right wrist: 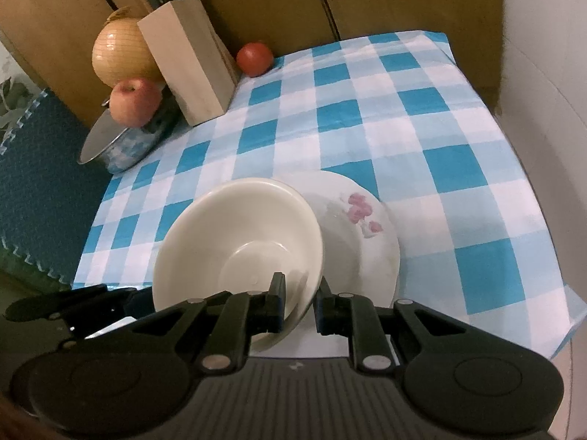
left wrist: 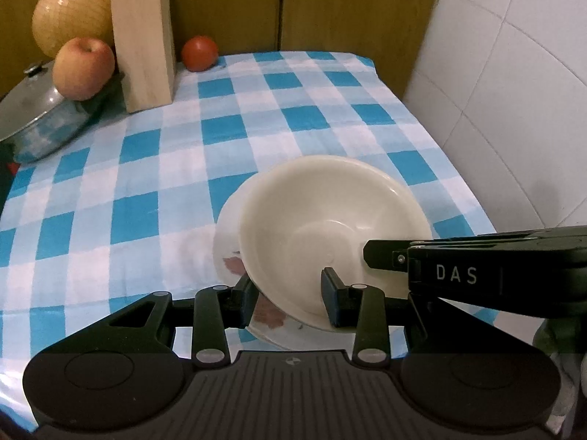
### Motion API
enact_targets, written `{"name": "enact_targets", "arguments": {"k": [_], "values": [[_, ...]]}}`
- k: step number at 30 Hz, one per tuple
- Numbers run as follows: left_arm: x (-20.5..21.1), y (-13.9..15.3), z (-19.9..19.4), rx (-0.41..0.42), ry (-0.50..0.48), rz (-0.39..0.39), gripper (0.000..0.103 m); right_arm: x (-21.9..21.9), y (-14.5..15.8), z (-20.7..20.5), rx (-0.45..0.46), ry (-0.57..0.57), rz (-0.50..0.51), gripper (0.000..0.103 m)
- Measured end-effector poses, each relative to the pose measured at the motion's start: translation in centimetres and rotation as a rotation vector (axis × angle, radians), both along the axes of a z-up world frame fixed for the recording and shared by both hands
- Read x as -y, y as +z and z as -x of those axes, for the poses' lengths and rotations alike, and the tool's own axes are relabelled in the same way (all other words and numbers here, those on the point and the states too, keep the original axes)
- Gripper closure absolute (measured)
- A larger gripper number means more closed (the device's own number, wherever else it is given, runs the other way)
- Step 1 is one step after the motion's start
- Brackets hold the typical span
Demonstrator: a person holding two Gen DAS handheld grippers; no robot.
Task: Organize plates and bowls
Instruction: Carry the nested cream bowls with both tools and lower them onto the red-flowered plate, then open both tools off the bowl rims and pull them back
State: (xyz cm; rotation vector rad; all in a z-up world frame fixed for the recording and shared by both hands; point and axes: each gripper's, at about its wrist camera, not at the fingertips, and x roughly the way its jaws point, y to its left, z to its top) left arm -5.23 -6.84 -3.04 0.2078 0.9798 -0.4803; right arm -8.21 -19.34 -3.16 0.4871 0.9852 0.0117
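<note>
A cream bowl (left wrist: 323,220) (right wrist: 238,242) hangs tilted over the left part of a white plate with pink flowers (left wrist: 225,242) (right wrist: 359,242), which lies on the blue-checked cloth (left wrist: 146,183). My right gripper (right wrist: 299,293) is shut on the bowl's near rim, one finger inside and one outside above the plate. In the left wrist view it comes in from the right (left wrist: 368,253). My left gripper (left wrist: 288,288) straddles the bowl's other rim and the plate's edge. Its jaws stand apart, with no clear squeeze on either.
At the back left stand a wooden knife block (left wrist: 143,36), an apple (left wrist: 82,69) on a lidded steel pot (left wrist: 40,117), a netted yellow fruit (left wrist: 69,11) and a tomato (left wrist: 200,53). A tiled wall (left wrist: 513,91) bounds the right side. A blue mat (right wrist: 36,183) lies left of the table.
</note>
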Motion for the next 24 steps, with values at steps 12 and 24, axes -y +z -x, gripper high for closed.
{"name": "enact_targets", "arguments": {"k": [12,24], "values": [[0.5,-1.0,-0.6,-0.02,0.004,-0.01,0.058,0.4,-1.0,-0.3,-0.004,-0.019,-0.006,0.086],[-0.1,-1.3,-1.5,-0.03,0.035,0.005,0.056,1.2,-1.3,-0.5,0.017,-0.068,-0.014,0.082]]}}
